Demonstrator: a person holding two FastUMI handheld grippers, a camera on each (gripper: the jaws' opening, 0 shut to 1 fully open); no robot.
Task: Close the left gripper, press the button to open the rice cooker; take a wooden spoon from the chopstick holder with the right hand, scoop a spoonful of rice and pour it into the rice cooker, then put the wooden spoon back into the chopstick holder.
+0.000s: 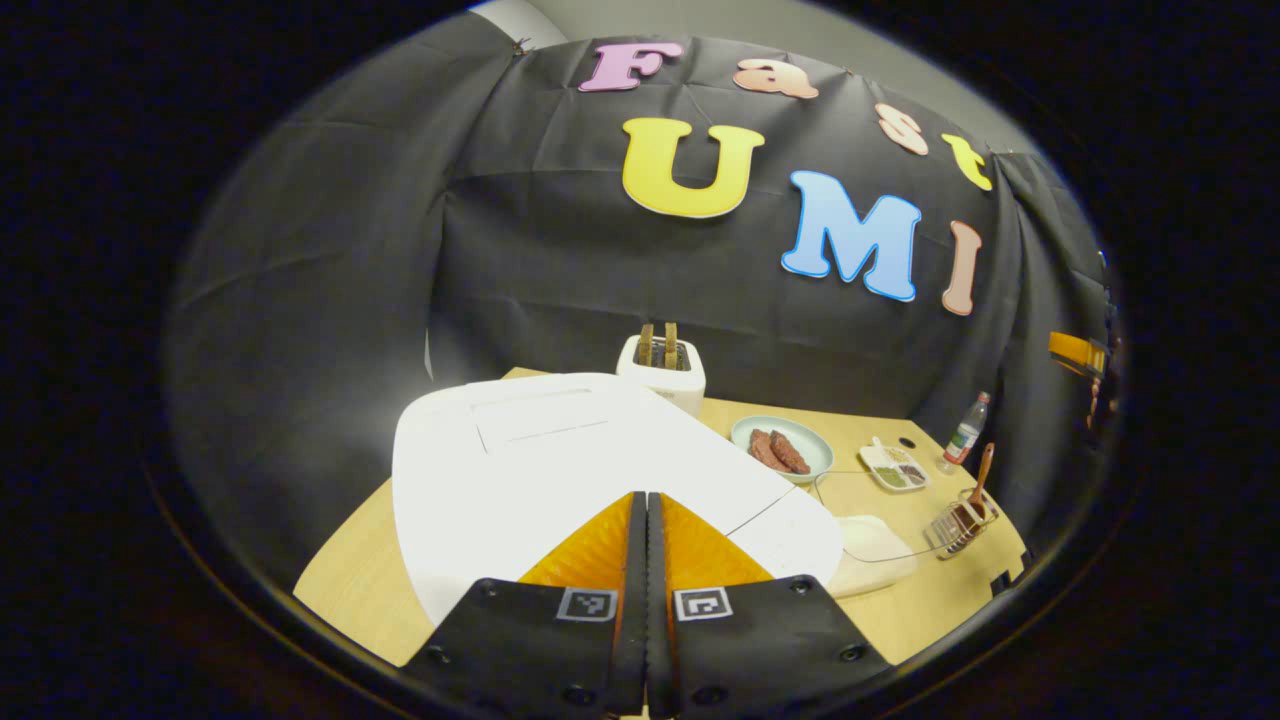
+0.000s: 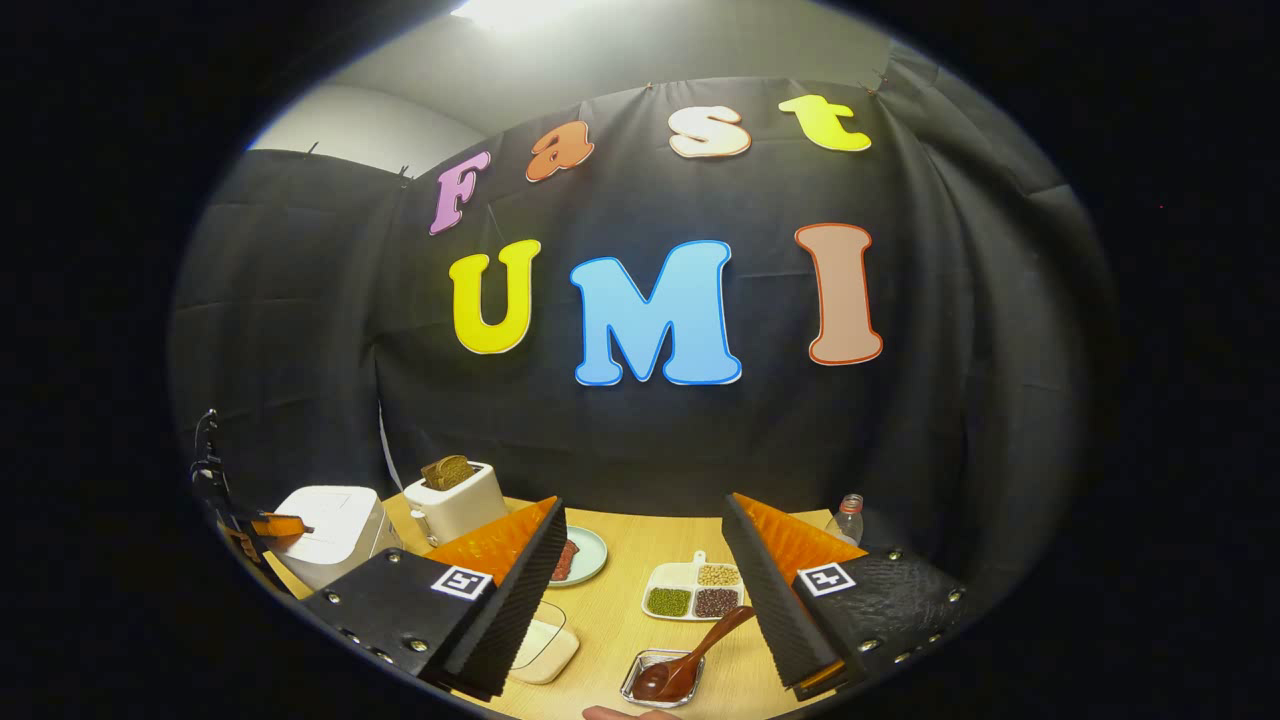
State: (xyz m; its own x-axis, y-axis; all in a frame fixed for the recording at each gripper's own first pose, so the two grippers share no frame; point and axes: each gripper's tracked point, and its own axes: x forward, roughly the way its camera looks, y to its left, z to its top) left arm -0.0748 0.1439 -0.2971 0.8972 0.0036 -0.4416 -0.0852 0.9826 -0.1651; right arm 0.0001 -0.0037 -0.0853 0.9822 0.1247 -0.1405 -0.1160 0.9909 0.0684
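My left gripper (image 1: 645,497) is shut with nothing between its fingers, its tip over the front of the white rice cooker (image 1: 520,450), whose lid is down. In the right gripper view the cooker (image 2: 330,530) sits at the far left with the left gripper (image 2: 272,524) by its front edge. My right gripper (image 2: 645,505) is open and holds nothing, above the table. The wooden spoon (image 2: 695,648) leans in the chopstick holder (image 2: 650,688) just below and between the fingers. Spoon (image 1: 982,475) and holder (image 1: 958,527) also stand at the table's right end. A clear rice container (image 1: 872,545) (image 2: 545,640) lies beside the cooker.
A white toaster (image 1: 660,372) (image 2: 455,497) with bread stands at the back. A plate of meat (image 1: 782,448) (image 2: 580,556), a divided tray of grains (image 1: 893,468) (image 2: 695,590) and a small bottle (image 1: 965,430) (image 2: 848,515) sit on the wooden table (image 2: 620,540).
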